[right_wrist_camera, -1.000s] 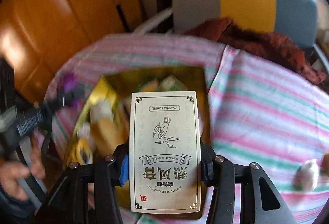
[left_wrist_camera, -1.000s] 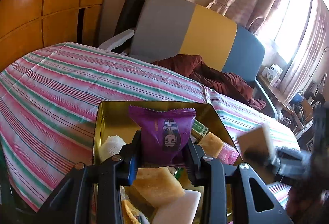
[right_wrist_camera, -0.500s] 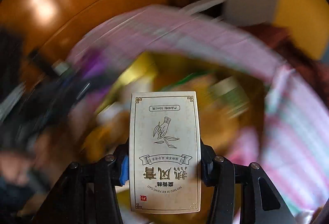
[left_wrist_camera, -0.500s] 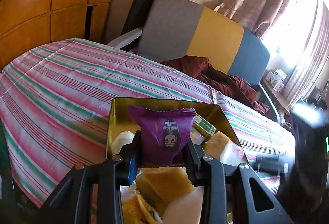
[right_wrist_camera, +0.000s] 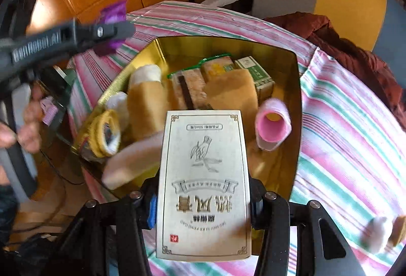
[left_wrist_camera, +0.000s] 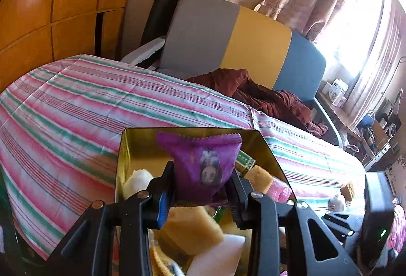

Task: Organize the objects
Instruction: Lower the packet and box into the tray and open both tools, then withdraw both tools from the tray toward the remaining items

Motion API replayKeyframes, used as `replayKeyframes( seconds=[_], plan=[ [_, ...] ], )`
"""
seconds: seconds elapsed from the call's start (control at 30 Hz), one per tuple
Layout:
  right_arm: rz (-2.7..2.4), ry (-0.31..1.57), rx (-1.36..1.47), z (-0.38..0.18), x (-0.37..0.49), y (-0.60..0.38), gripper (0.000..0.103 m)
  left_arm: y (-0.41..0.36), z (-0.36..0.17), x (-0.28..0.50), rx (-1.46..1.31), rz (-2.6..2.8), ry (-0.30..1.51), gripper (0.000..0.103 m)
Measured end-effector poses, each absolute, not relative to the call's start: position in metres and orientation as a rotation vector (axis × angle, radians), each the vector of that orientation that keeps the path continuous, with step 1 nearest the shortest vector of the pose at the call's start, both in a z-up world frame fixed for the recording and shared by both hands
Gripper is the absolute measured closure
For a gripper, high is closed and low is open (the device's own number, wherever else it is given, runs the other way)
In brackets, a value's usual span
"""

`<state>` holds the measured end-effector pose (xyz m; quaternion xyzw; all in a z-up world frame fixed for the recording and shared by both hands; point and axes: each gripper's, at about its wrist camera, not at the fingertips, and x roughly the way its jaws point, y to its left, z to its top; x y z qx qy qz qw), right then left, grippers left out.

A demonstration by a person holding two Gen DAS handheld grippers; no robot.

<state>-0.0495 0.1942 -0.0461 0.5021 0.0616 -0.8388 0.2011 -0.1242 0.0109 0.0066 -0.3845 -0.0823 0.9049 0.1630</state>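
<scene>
the cream box (right_wrist_camera: 204,184) hides the near part of the gold tin (right_wrist_camera: 291,58), and its small print is too small to read. the purple packet (left_wrist_camera: 203,164) covers the tin's middle. two small things (right_wrist_camera: 383,230) on the striped cloth (right_wrist_camera: 355,139) are blurred at the picture's edge. a hand (right_wrist_camera: 22,124) is cut off at the left.
</scene>
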Motion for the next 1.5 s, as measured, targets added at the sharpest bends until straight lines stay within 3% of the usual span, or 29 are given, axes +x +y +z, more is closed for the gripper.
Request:
replayKeyframes(
  seconds=[0.17, 0.2, 0.27, 0.3, 0.83, 1.23, 1.5],
  plan=[
    [-2.333, 0.244, 1.379, -0.057, -0.057, 0.193, 0.049, 0.024, 0.013, -0.133, -1.081, 2.572, -0.192, 0.063],
    [-2.334, 0.262, 1.377, -0.056, -0.057, 0.193, 0.044, 0.026, 0.013, -0.135, -1.086, 2.563, -0.189, 0.057],
    [-2.348, 0.244, 1.369, -0.054, -0.058, 0.196, 0.022, 0.027, 0.011, -0.139, -1.112, 2.558, -0.197, 0.054],
    [-2.357, 0.215, 1.365, -0.051, -0.058, 0.199, 0.020, 0.028, 0.010, -0.140, -1.119, 2.557, -0.196, 0.053],
    [-2.473, -0.041, 1.346, -0.034, -0.030, 0.230, 0.015, -0.013, -0.010, -0.112, -1.164, 2.644, -0.287, 0.052],
    [-2.543, -0.011, 1.288, -0.022, -0.011, 0.217, 0.003, -0.026, -0.007, -0.062, -1.133, 2.702, -0.213, 0.052],
    [-2.581, 0.019, 1.259, -0.013, -0.001, 0.213, 0.001, 0.004, 0.011, -0.044, -1.040, 2.704, -0.076, 0.052]
  ],
)
